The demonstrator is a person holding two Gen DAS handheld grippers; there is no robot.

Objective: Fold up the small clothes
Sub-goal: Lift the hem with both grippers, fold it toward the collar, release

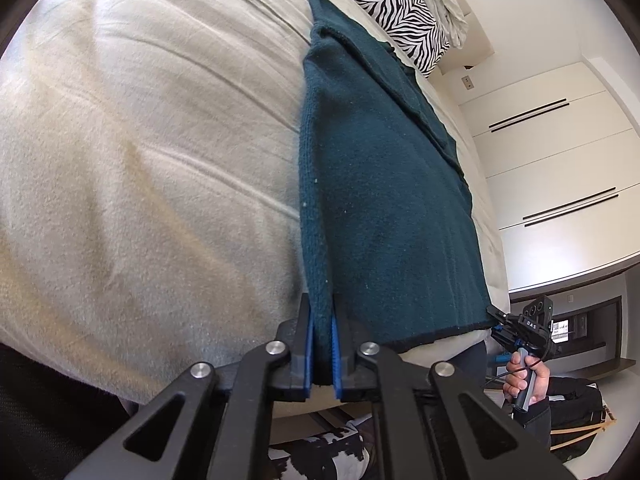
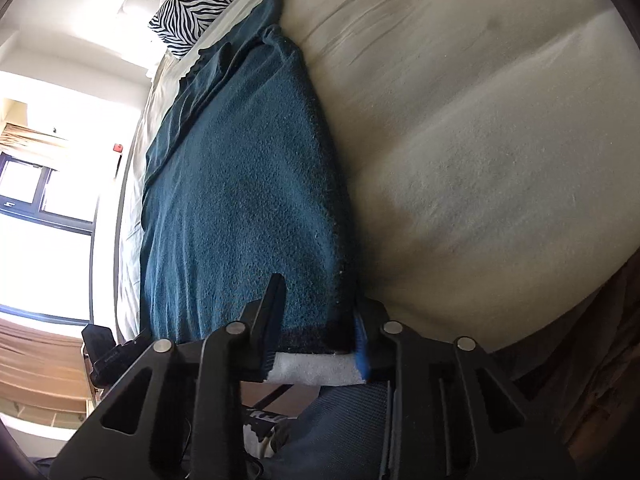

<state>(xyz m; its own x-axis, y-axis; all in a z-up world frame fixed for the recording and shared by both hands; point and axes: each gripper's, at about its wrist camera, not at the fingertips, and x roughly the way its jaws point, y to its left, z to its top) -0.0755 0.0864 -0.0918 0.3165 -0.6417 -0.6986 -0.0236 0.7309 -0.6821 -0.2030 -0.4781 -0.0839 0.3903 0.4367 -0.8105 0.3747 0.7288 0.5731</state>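
Note:
A dark teal knit garment [image 1: 380, 200] lies lengthwise on the bed, partly folded, with its hem toward me. My left gripper [image 1: 320, 312] is shut on the hem's near left corner, the cloth pinched between the blue pads. In the right wrist view the same garment [image 2: 240, 200] runs away from my right gripper [image 2: 318, 308]. Its jaws stand apart astride the hem's other corner. The cloth between them lies flat over the bed's white edge. The right gripper [image 1: 498, 320] also shows in the left view, held by a hand [image 1: 524, 380]. The left gripper [image 2: 120, 348] shows small at the lower left.
A cream blanket [image 1: 140, 160] covers the bed on both sides of the garment. A zebra-print pillow [image 1: 392, 8] lies at the far end. White wardrobe doors [image 1: 552, 160] stand beyond the bed, and a bright window [image 2: 40, 192] is on the other side.

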